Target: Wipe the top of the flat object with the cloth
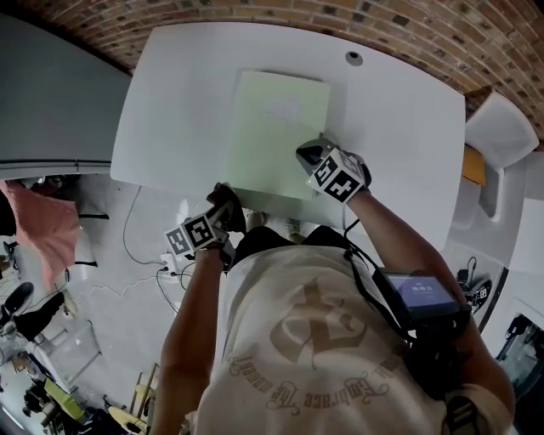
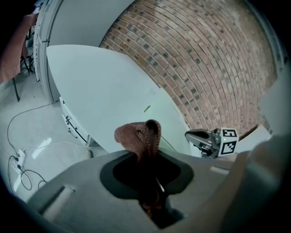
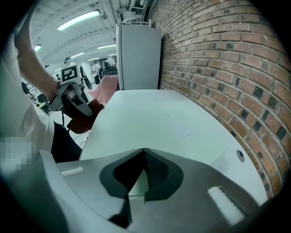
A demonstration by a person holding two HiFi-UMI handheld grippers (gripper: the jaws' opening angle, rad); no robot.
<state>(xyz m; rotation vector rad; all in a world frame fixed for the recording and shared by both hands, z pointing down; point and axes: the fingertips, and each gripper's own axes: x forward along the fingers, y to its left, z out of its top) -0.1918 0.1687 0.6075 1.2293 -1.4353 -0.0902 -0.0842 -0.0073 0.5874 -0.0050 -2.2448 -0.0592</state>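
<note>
- The flat object (image 1: 276, 136) is pale green and lies flat in the middle of the white surface (image 1: 170, 102).
- The right tool (image 1: 310, 153) is at the flat object's right edge, close to the corner nearest the person.
- In the right gripper view the right tool's jaws are pressed together on a thin pale green edge, so it is pinching the flat object.
- The cloth (image 2: 138, 136) is brown and bunched up.
- The left tool (image 1: 225, 208) is pinching the cloth, and a lump of cloth sticks up past its jaws.
- The left tool and cloth are just off the flat object's near left corner, at the rim of the surface.
- The cloth is not on top of the flat object.
- From the left gripper view, the right tool shows off to the right, low against the flat object.
- A small round hole (image 1: 354, 58) is in the surface past the flat object's far right corner.
- A brick wall (image 1: 408, 25) runs behind the far side of the flat object.
- A pink sheet (image 1: 42, 229) hangs well off to the flat object's left, over the floor.
</note>
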